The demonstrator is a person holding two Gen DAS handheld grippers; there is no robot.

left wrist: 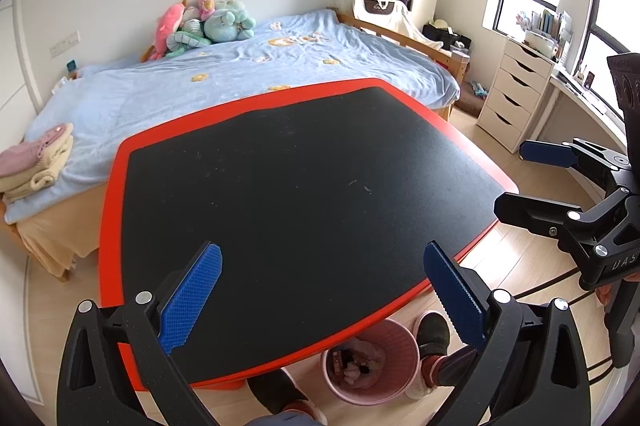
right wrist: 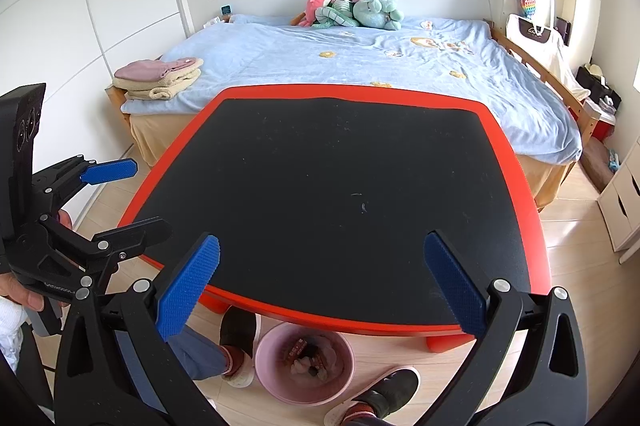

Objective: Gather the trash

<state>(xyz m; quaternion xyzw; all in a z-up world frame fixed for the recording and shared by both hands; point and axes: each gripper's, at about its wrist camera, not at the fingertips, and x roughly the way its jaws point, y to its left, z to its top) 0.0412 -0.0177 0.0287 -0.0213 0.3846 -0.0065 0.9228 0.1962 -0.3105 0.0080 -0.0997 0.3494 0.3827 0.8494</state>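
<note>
One table (right wrist: 516, 185) with a red rim and black top. One pink waste bin (right wrist: 264, 358) on the floor under the table's near edge, holding several crumpled pieces (count cannot be told). Two grippers: left gripper (left wrist: 322, 296) and right gripper (right wrist: 320, 284), each with two blue-padded fingers set wide apart, four pads in all. Two slippered feet (right wrist: 240, 334), one on either side of the bin. One bed (right wrist: 280, 49) beyond the table. One heap of plush toys (right wrist: 356, 5) at the bed's far side, at least four. One stack of folded blankets (right wrist: 160, 79) at the bed's left corner. One white drawer unit (left wrist: 516, 93), far right, with five drawers.
</note>
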